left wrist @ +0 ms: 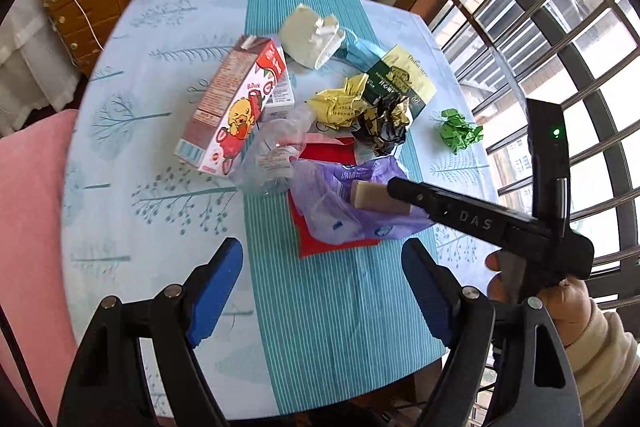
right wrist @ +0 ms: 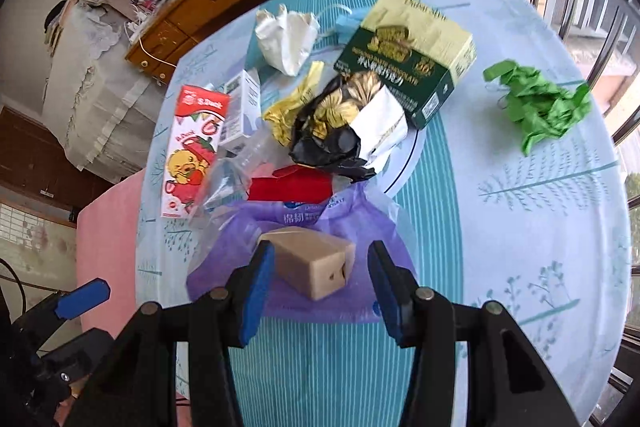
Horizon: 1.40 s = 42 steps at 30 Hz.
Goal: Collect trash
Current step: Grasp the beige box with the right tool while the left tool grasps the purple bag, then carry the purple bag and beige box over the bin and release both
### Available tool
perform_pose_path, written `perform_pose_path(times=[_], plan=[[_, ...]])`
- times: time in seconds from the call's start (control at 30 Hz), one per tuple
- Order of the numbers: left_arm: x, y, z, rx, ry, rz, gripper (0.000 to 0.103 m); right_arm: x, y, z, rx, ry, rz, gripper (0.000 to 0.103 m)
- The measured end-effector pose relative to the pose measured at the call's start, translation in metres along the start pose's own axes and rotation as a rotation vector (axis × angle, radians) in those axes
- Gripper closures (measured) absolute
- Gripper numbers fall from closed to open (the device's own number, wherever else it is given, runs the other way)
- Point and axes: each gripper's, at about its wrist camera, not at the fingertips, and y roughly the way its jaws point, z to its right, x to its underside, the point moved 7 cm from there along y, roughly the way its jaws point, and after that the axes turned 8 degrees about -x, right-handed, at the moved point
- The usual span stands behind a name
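Fingers [right wrist: 256, 291] of the right gripper [right wrist: 320, 291] spread, flanking the tan box [right wrist: 316, 263].

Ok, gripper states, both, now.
Left gripper: open, empty, above the tablecloth.
Right gripper: open, fingers either side of the tan block on the purple bag, not clamped.

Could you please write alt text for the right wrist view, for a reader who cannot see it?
The open right claw straddles a small tan box lying on a purple plastic bag. Beyond lie a green chocolate box, black wrapper, duck-print carton and crumpled green paper on a tree-patterned tablecloth.
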Motion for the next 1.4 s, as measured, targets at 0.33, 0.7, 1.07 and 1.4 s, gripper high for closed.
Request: perform_pose_path(times=[0.33,0.7,1.07,1.4], plan=[[-0.011,0.039,-0.001,0.058,-0.015,-0.085,0.023,0.017,0.017,-0.005,-0.061,-0.037,-0.033,0.055],[-0.020,0.060,0.017,0.072,0.007,-0.118,0.023,0.017,-0.027,0.003,0.070,-0.068,0.150,0.056],[-0.013,0.100,0.025,0.029,0.009,-0.217,0.064,0.035,-0.071,0.047,0.107,0.074,0.256,0.056],[-0.003,0.075,0.030,-0.026,-0.002,-0.147,0.097,0.062,-0.083,0.043,0.062,0.075,0.245,0.056]])
